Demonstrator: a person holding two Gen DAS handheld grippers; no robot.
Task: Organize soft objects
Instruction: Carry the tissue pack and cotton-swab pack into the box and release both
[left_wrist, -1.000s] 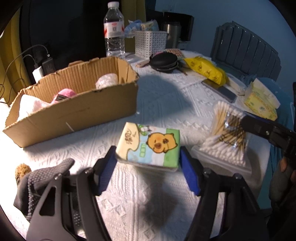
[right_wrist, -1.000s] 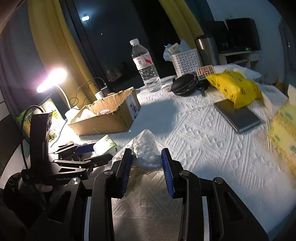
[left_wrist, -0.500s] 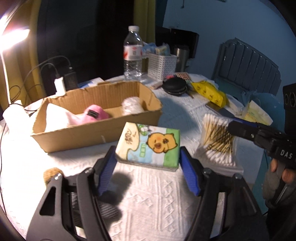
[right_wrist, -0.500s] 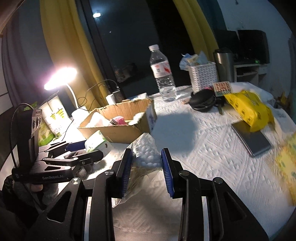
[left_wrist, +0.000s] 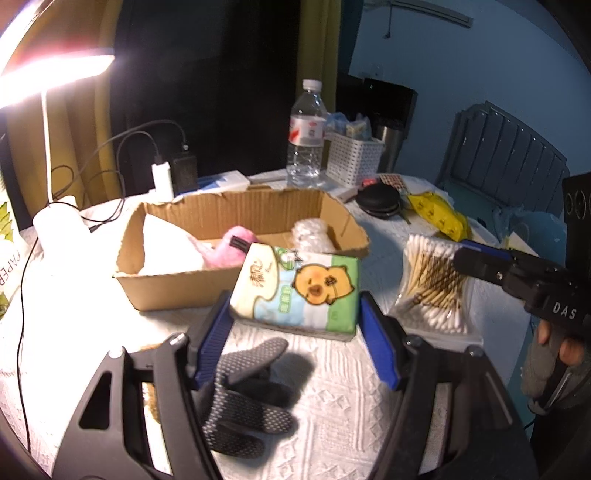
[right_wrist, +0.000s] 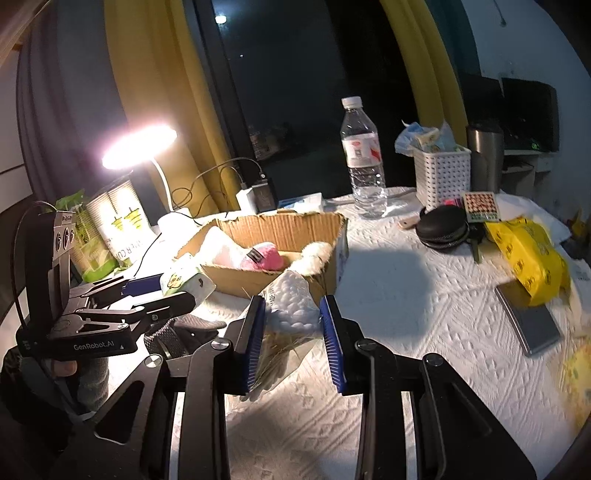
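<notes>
My left gripper (left_wrist: 295, 314) is shut on a tissue pack (left_wrist: 299, 288) with a yellow duck print and holds it above the table, just in front of the cardboard box (left_wrist: 177, 284). My right gripper (right_wrist: 293, 314) is shut on a clear bag of cotton swabs (right_wrist: 291, 306), also lifted near the box (right_wrist: 280, 229). The bag (left_wrist: 436, 280) shows in the left wrist view too. The box holds a pink plush (left_wrist: 231, 251), a white cloth (left_wrist: 166, 247) and a white fluffy ball (left_wrist: 310, 234). A dark dotted glove (left_wrist: 247, 398) lies on the table under the left gripper.
A lit desk lamp (right_wrist: 140, 146) stands at the left. A water bottle (right_wrist: 362, 158), white basket (right_wrist: 441, 171), black round case (right_wrist: 443, 225), yellow packet (right_wrist: 528, 254) and grey flat device (right_wrist: 528, 321) sit on the white cloth behind and to the right.
Both grippers have risen with their loads and moved closer to the box. The box interior shows more fully. The glove now lies below the left gripper.
</notes>
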